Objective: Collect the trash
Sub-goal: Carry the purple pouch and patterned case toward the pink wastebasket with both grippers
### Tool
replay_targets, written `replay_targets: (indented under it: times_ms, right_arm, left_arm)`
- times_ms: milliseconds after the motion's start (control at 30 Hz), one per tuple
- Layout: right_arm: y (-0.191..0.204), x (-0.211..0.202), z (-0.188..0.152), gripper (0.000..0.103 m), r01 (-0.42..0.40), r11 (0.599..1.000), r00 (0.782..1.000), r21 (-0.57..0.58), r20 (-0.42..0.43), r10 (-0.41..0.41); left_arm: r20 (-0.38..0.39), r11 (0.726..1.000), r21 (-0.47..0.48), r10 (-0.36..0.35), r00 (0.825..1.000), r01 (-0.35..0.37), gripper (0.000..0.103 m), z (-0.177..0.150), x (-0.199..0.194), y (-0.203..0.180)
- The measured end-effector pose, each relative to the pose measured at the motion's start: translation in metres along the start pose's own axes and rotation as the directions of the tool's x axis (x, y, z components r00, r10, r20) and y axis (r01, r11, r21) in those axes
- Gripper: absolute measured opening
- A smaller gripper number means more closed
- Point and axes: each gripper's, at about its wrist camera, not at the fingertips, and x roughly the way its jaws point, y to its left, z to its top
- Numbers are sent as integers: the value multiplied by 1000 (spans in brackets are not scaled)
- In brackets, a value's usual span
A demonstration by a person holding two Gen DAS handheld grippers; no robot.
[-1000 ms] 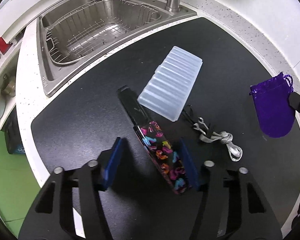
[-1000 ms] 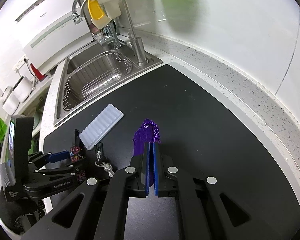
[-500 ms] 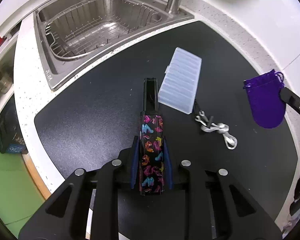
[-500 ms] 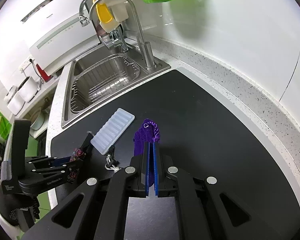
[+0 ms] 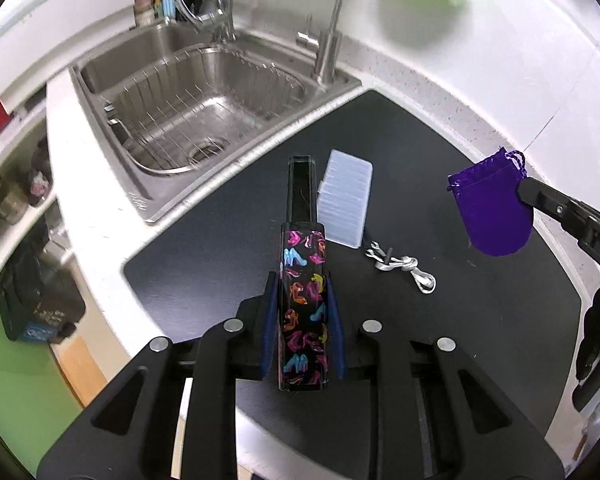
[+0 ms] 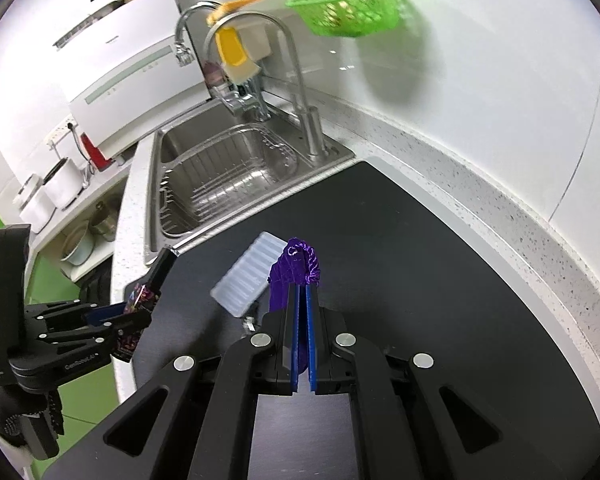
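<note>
My left gripper (image 5: 302, 300) is shut on a long black box with a colourful shoe print (image 5: 303, 304) and holds it up above the black mat (image 5: 220, 248). It also shows in the right wrist view (image 6: 140, 300). My right gripper (image 6: 302, 300) is shut on a purple drawstring pouch (image 6: 294, 270), held in the air; the pouch also shows in the left wrist view (image 5: 494, 208). A translucent ridged plastic tray (image 5: 346, 200) and a knotted white cord with clips (image 5: 404, 266) lie on the mat.
A steel sink (image 5: 196, 96) with a wire basket and faucets lies beyond the mat. A green basket (image 6: 346, 4) hangs on the white wall. The speckled white counter (image 6: 480, 184) borders the mat. Shelves with jars stand at left.
My left gripper closed on the shoe-print box and lifted it off the mat. My right gripper rose with the purple pouch still in it.
</note>
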Motion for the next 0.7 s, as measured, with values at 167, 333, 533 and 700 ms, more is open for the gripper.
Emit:
replay_targets:
  times_ms: [167, 333, 533, 700]
  right_arm:
    - [47, -8, 1, 3, -37, 998, 999, -56, 9, 38]
    - [106, -2, -2, 3, -100, 989, 995, -112, -4, 100]
    - [207, 23, -17, 3, -212, 955, 977, -210, -75, 200]
    - [286, 52, -40, 3, -297, 913, 952, -278, -164, 260]
  left_arm:
    - [32, 1000, -16, 25, 999, -25, 23, -16, -30, 32]
    - [38, 996, -61, 69, 997, -66, 23, -45, -57, 86]
    - [17, 979, -156, 133, 991, -128, 23, -96, -87, 160]
    - [-26, 950, -258, 173, 985, -174, 23, -143, -98, 226]
